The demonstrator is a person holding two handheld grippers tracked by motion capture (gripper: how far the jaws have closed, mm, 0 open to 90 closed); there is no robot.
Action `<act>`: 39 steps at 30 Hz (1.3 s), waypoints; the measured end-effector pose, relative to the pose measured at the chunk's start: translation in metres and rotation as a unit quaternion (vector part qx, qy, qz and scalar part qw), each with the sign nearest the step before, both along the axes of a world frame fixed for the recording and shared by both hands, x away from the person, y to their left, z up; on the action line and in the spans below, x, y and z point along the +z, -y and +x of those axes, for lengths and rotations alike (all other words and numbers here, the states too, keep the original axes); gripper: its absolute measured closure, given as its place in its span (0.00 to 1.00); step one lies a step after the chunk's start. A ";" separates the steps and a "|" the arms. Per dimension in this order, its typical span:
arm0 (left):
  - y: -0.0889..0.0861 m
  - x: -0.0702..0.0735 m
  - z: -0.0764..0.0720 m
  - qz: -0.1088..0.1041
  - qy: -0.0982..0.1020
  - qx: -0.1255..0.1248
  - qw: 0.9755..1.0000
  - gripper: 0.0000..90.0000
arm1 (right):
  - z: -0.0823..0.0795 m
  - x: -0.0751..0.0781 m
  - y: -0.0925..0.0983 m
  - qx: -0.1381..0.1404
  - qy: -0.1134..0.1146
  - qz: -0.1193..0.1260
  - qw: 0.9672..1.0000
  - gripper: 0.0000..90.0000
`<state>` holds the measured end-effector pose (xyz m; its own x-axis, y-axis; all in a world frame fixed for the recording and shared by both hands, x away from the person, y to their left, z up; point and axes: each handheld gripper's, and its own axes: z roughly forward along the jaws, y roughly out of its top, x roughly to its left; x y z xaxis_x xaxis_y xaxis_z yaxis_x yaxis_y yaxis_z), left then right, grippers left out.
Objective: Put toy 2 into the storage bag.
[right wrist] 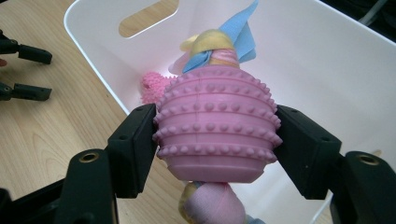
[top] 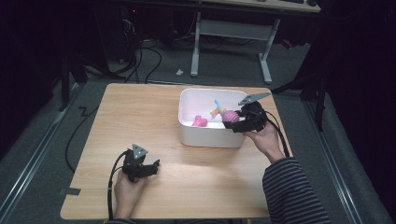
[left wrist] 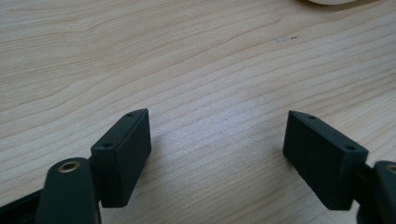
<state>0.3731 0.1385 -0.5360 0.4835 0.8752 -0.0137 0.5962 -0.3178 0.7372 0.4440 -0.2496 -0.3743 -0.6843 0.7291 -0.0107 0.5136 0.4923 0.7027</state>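
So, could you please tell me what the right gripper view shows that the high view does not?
Right gripper view alone: the rows of bumps and ridges on the pink studded toy, both pads pressed to its sides, and the handle slot in the white bin's wall.

High view alone: the whole wooden table, the striped sleeve, and the floor with a desk frame beyond.

Both: the right hand-held gripper holding the toy over the bin, the fluffy pink toy inside, and the left hand-held gripper on the table.
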 end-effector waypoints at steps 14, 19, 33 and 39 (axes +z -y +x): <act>0.000 0.000 0.000 0.000 0.000 0.000 1.000 0.26 | 0.001 0.000 -0.001 0.005 -0.007 0.016 1.000 0.32; 0.000 0.000 0.000 0.000 0.000 0.000 1.000 0.26 | -0.012 0.005 0.008 -0.010 0.017 0.023 1.000 0.33; 0.000 0.000 0.000 0.000 0.001 0.001 1.000 0.26 | -0.078 0.001 0.053 -0.051 0.040 0.036 0.997 0.40; 0.000 0.000 0.000 0.000 0.001 0.000 1.000 0.26 | -0.096 -0.005 0.065 -0.067 0.043 0.042 0.996 0.40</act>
